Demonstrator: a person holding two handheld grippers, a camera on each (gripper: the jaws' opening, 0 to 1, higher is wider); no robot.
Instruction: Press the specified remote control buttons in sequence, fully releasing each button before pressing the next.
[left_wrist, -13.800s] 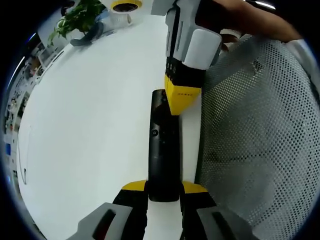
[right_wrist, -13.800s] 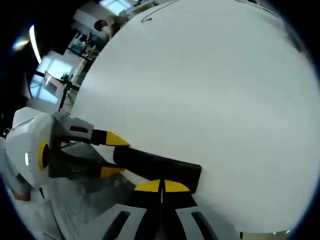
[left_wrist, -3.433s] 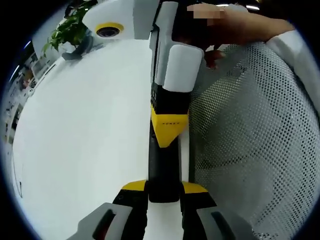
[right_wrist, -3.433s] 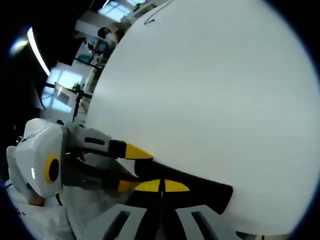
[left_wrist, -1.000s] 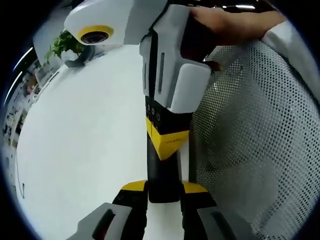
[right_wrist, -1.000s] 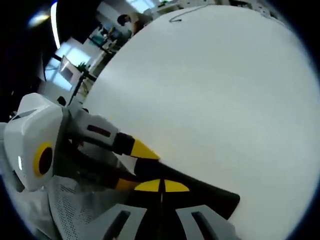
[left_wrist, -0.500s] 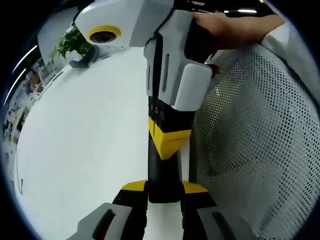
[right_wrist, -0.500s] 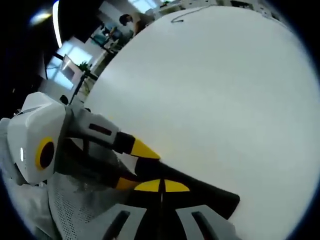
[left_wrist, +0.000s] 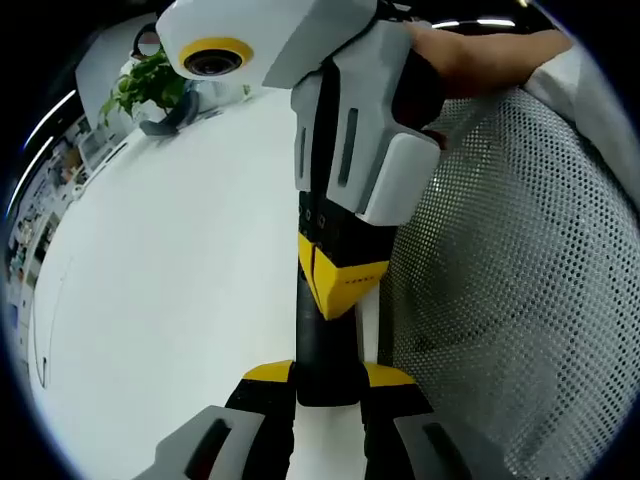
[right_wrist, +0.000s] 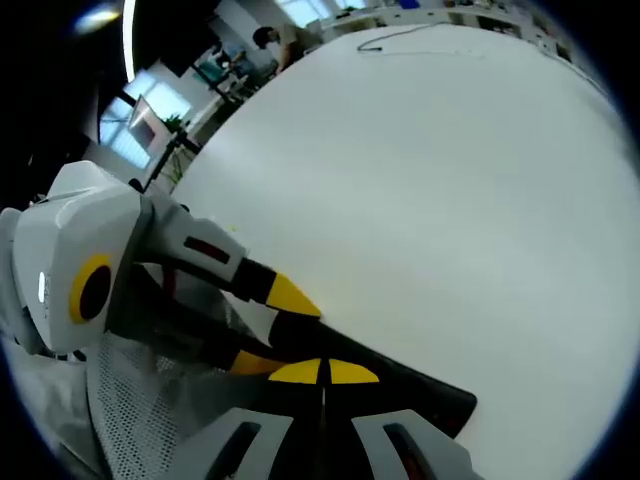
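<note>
In the left gripper view, the left gripper (left_wrist: 327, 385) has its jaws clamped on the near end of the black remote (left_wrist: 326, 345), which runs straight ahead along the white worktop (left_wrist: 170, 260). The right gripper (left_wrist: 340, 285) comes in from above with its yellow tips together, resting on the remote's middle. This looks like a press in hand, or the very start of its release; I cannot tell whether the button is down. Next the tips must lift clear of the button before shifting to the following one. The remote lies close to the worktop's right edge, where a mesh chair back (left_wrist: 500, 300) stands just beside it; open room is all to the left, towards the plant (left_wrist: 145, 85).

In the right gripper view, the right gripper (right_wrist: 322, 372) has its jaws closed on nothing, tips pressed against the remote (right_wrist: 400, 390). The left gripper (right_wrist: 265, 325) holds the remote's far end from the left. The worktop (right_wrist: 450, 200) is wide ahead, a cable (right_wrist: 385, 40) near its far edge.
</note>
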